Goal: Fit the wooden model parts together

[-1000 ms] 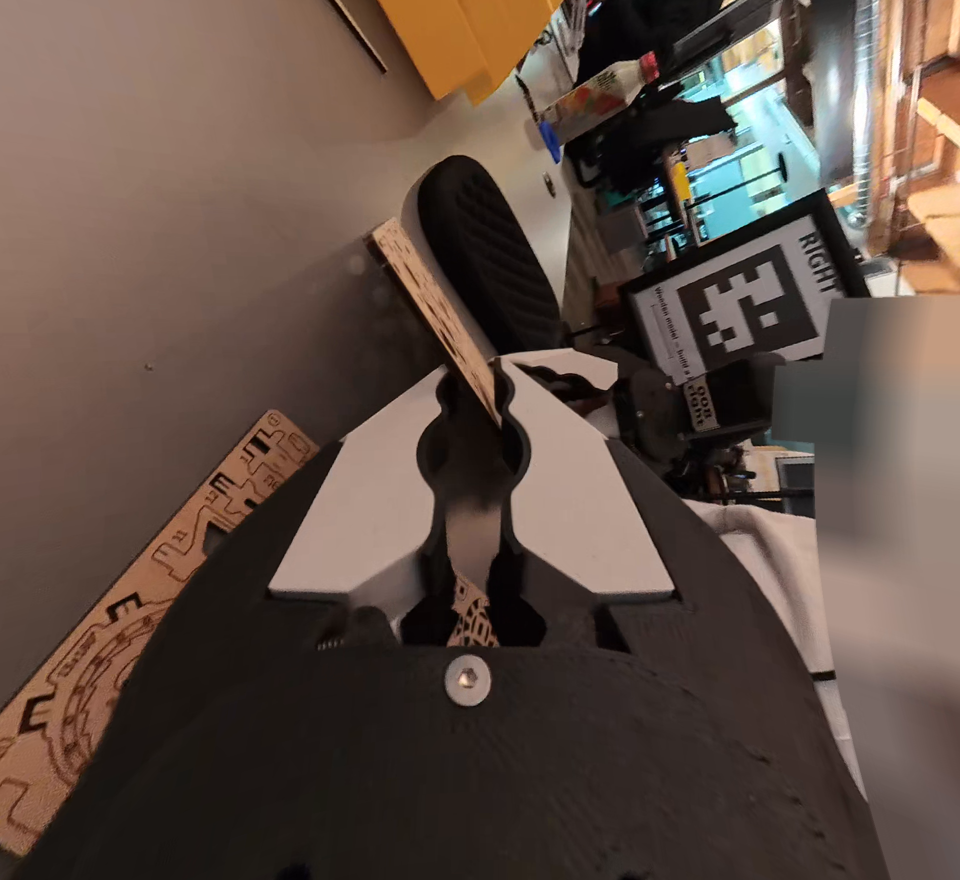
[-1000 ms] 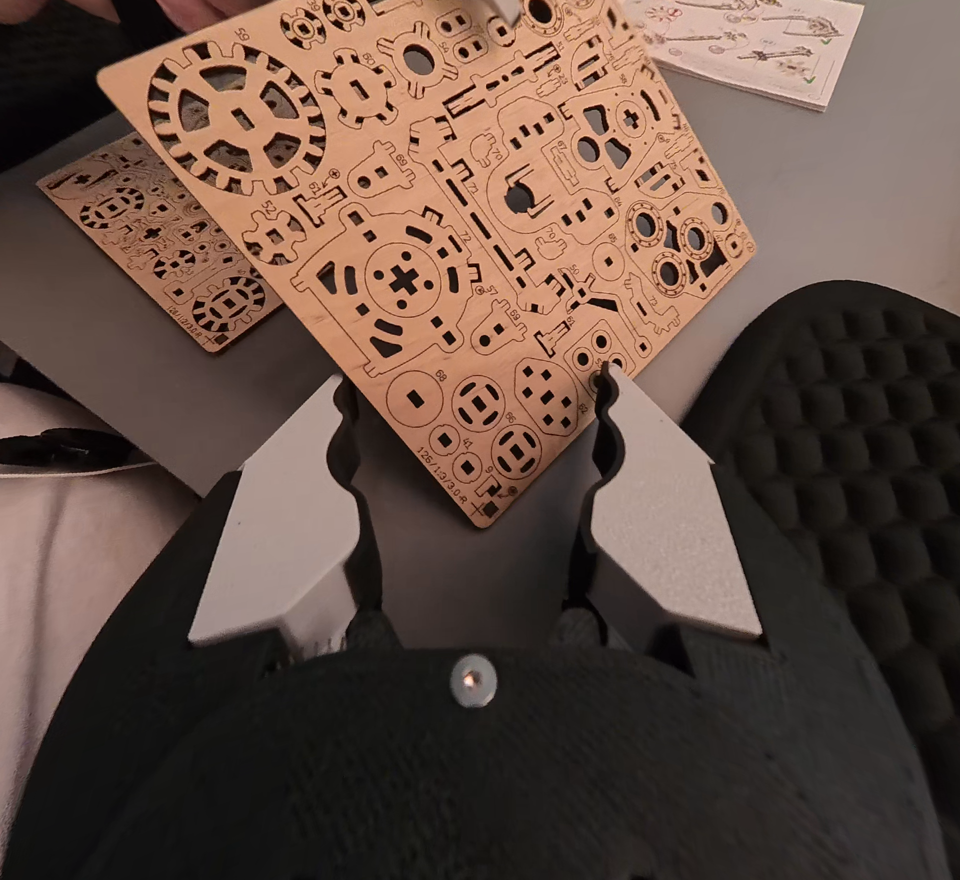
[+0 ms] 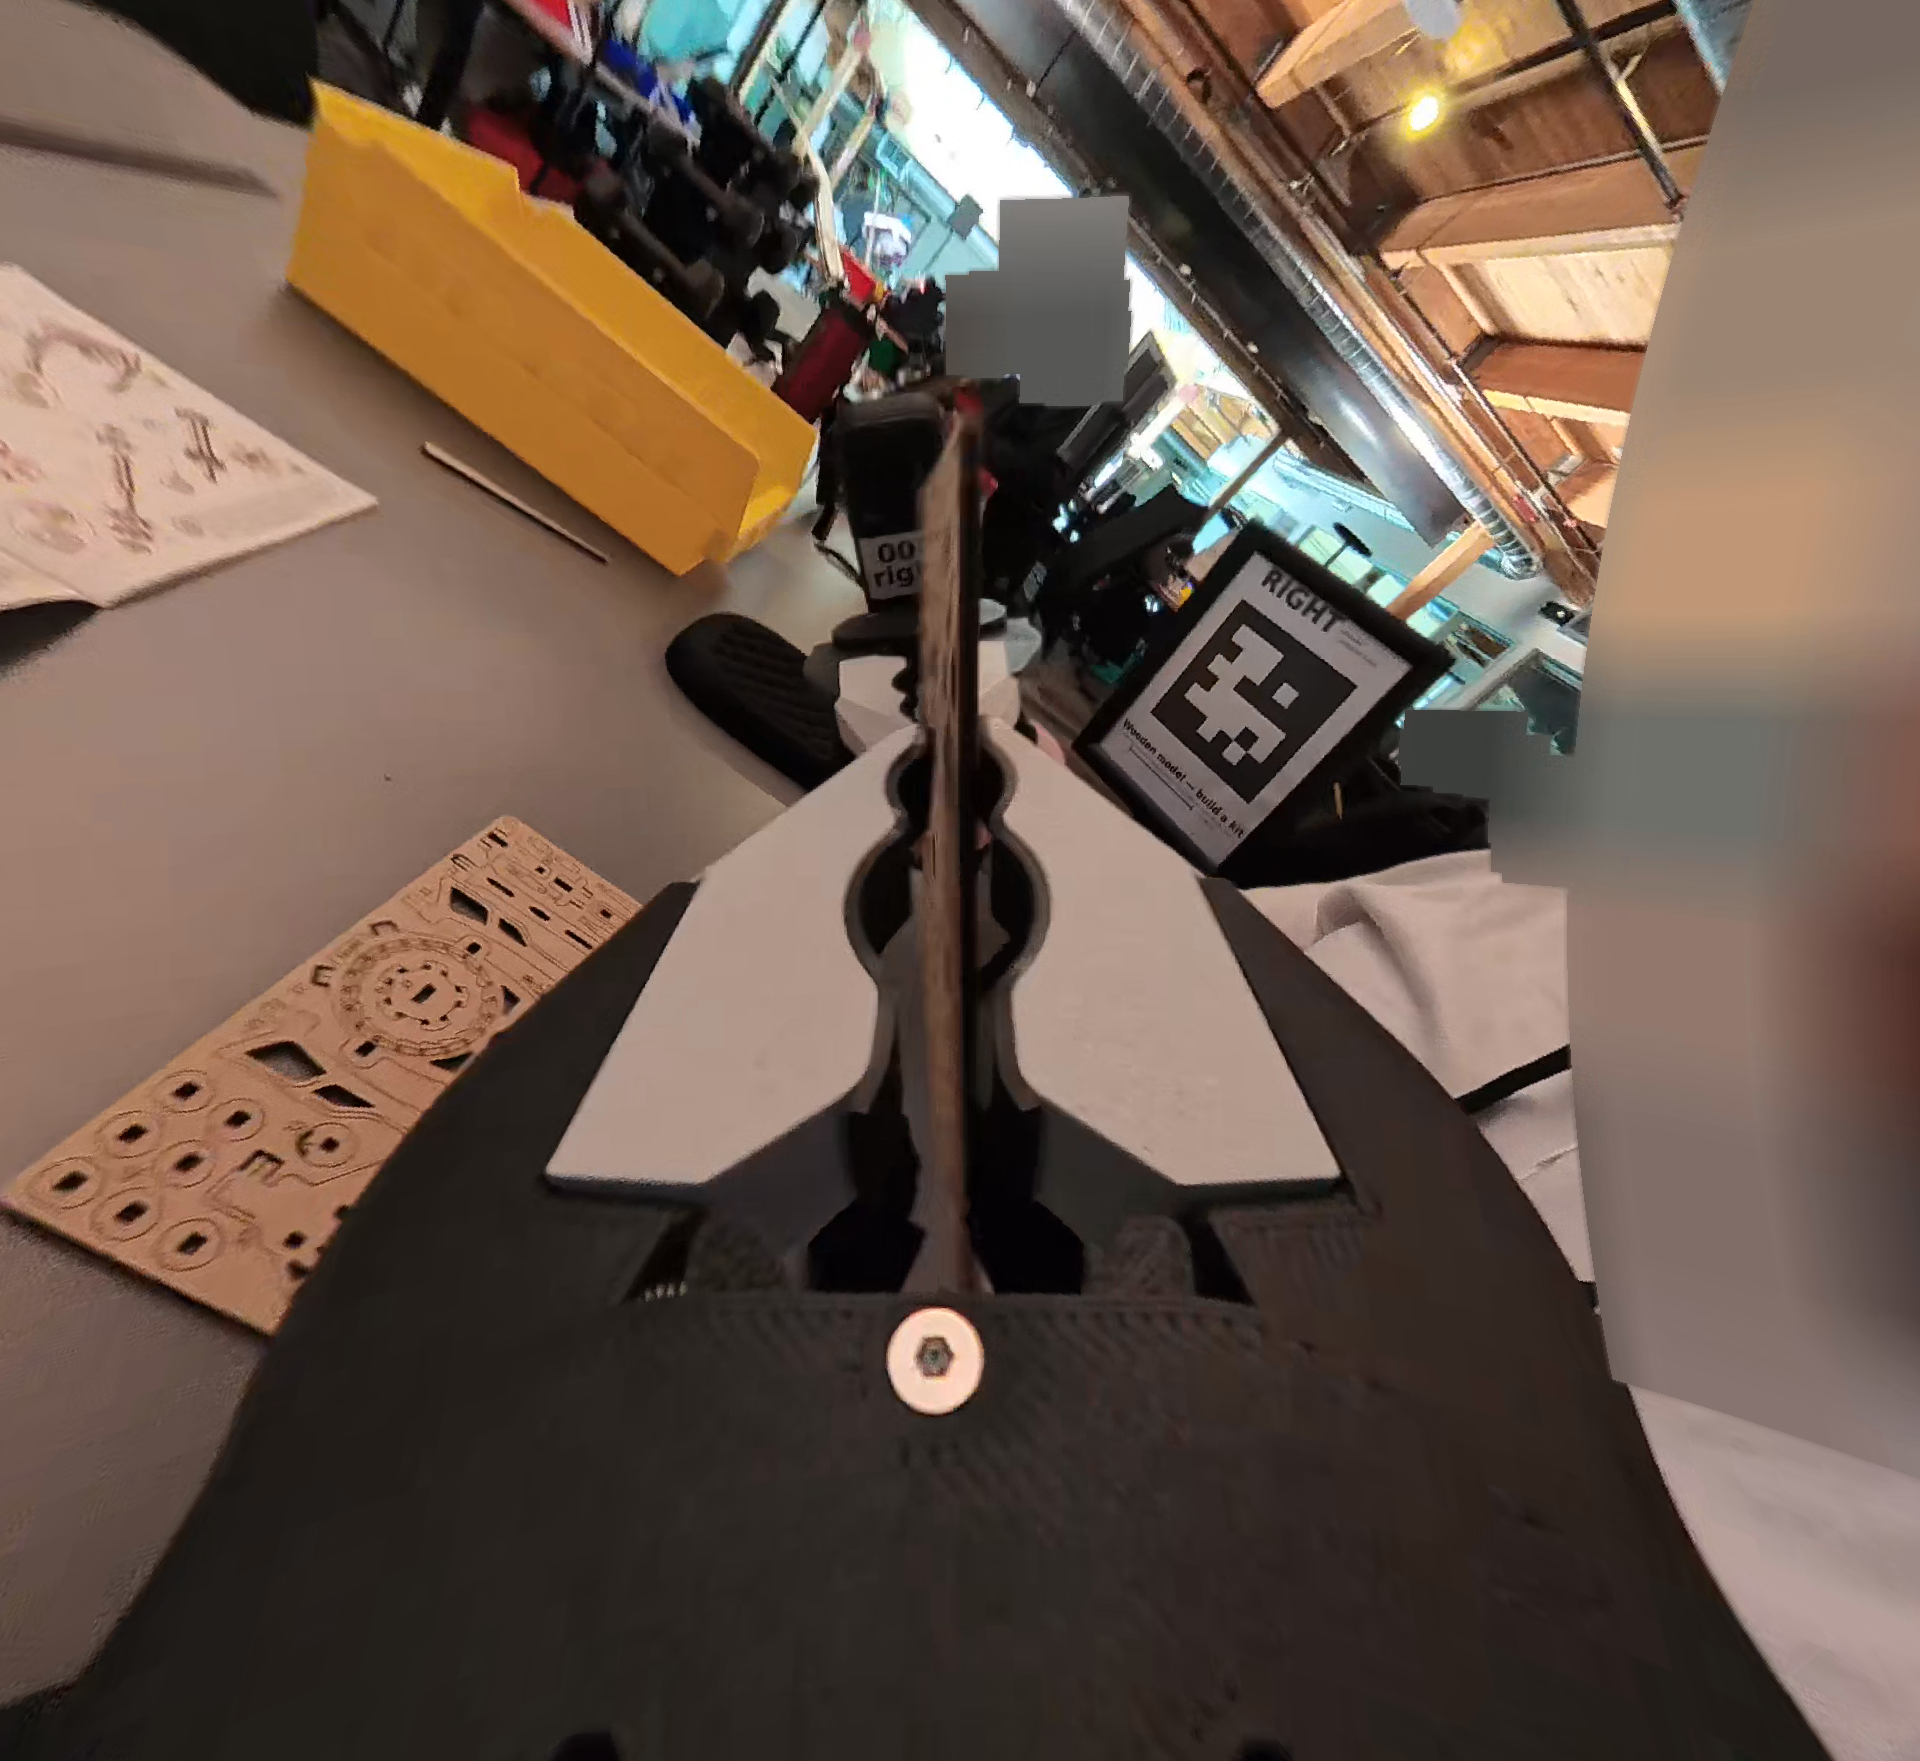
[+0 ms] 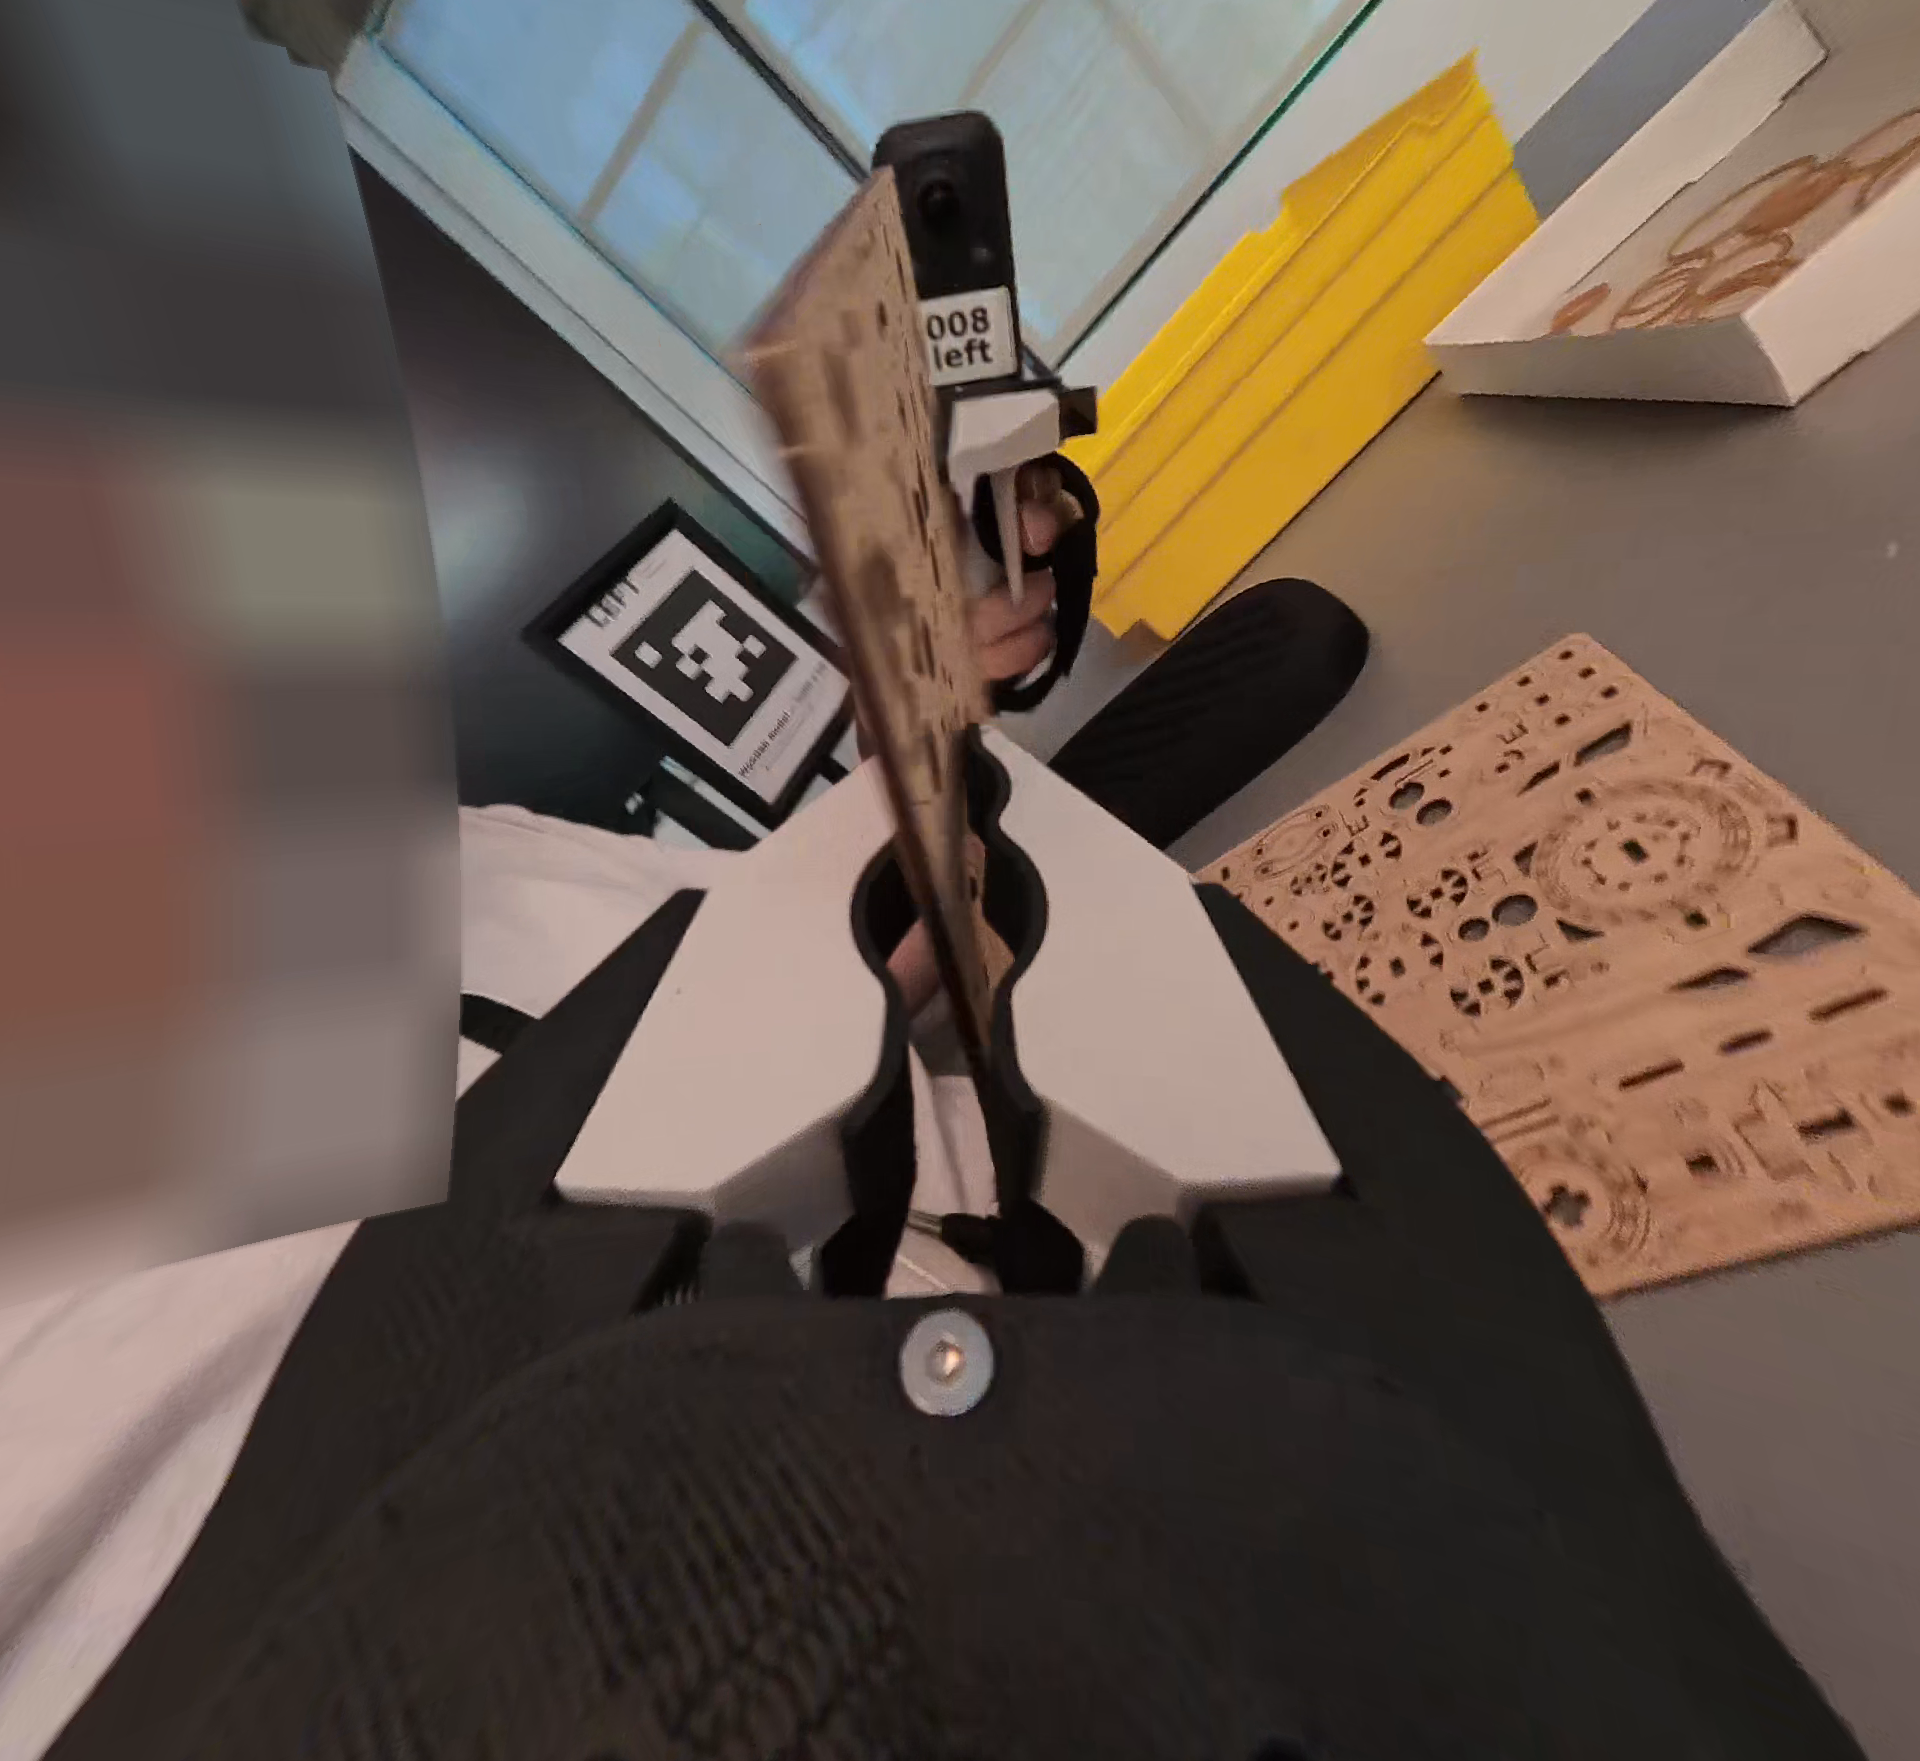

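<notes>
Both grippers hold the same thin wooden sheet [image 3: 948,776] up in the air, on its edge. The left gripper [image 3: 951,755] has its two grey fingers [image 3: 774,1005] pressed in on the sheet, one on each side. In the left wrist view the sheet looks like a dark, thin line that runs up between them.

The right gripper [image 4: 961,776] pinches the sheet too. Its white fingers [image 4: 769,1015] are close together with the sheet [image 4: 883,506] squeezed between them. From this side you can see the little cut-out shapes in the wood. The sheet leans a bit to the left. The other gripper shows behind it, with a person's fingers around its handle.

A second wooden sheet [image 4: 1621,963] lies flat on the grey table [image 4: 1621,485], near the right gripper. It is full of cut-out wheels and slots. A black pad [image 4: 1226,693] lies just beyond it. A yellow bin [image 3: 540,361] sits farther back on the table. A thin stick [image 3: 514,503] lies beside the bin. A paper booklet [image 3: 135,454] with drawings lies to the left. A white box [image 4: 1683,257] rests at the far side.
</notes>
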The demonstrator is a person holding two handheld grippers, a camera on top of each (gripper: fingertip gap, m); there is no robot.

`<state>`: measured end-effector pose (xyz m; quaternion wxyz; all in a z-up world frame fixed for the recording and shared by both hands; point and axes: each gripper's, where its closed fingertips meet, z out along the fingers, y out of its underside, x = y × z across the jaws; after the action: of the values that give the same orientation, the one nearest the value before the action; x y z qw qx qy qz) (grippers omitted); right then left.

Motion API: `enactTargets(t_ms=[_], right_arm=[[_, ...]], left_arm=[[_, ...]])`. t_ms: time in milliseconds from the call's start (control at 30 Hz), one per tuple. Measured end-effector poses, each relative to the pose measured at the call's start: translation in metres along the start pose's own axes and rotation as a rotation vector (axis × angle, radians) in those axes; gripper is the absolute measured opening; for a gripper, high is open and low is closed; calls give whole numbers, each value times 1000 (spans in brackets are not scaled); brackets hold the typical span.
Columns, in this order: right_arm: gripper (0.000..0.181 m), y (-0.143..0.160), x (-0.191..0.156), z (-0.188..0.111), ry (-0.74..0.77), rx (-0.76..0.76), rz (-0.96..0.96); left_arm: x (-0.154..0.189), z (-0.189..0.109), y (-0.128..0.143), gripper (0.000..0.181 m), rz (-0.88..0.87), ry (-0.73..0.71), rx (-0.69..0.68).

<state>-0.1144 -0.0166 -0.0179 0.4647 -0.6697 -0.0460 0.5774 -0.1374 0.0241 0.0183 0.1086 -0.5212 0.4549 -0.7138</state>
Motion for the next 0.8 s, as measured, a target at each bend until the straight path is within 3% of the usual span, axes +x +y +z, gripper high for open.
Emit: enactTargets(t_ms=[67, 233, 333, 433, 500, 600, 700, 800], right_arm=[[2, 0, 0, 16, -12, -50, -23], [2, -16, 10, 45, -35, -62, 157], [2, -29, 18, 60, -39, -73, 295], [2, -49, 21, 83, -20, -76, 372], [2, -63, 22, 107, 17, -91, 369], [2, -85, 22, 153, 55, -110, 370], [2, -106, 29, 205, 99, -121, 394], [1, -109, 47, 259, 188, -166, 365]], left_arm=[[3, -19, -10, 35, 39, -27, 52], [-7, -89, -29, 50, 187, -296, 143], [-13, -152, -43, 54, 301, -580, 223], [-26, -237, -48, 64, 360, -994, 296], [-28, -287, -44, 72, 366, -1210, 323], [-23, -338, -33, 76, 357, -1398, 376], [-24, -369, -19, 79, 323, -1502, 416], [-29, -386, -8, 79, 310, -1550, 428]])
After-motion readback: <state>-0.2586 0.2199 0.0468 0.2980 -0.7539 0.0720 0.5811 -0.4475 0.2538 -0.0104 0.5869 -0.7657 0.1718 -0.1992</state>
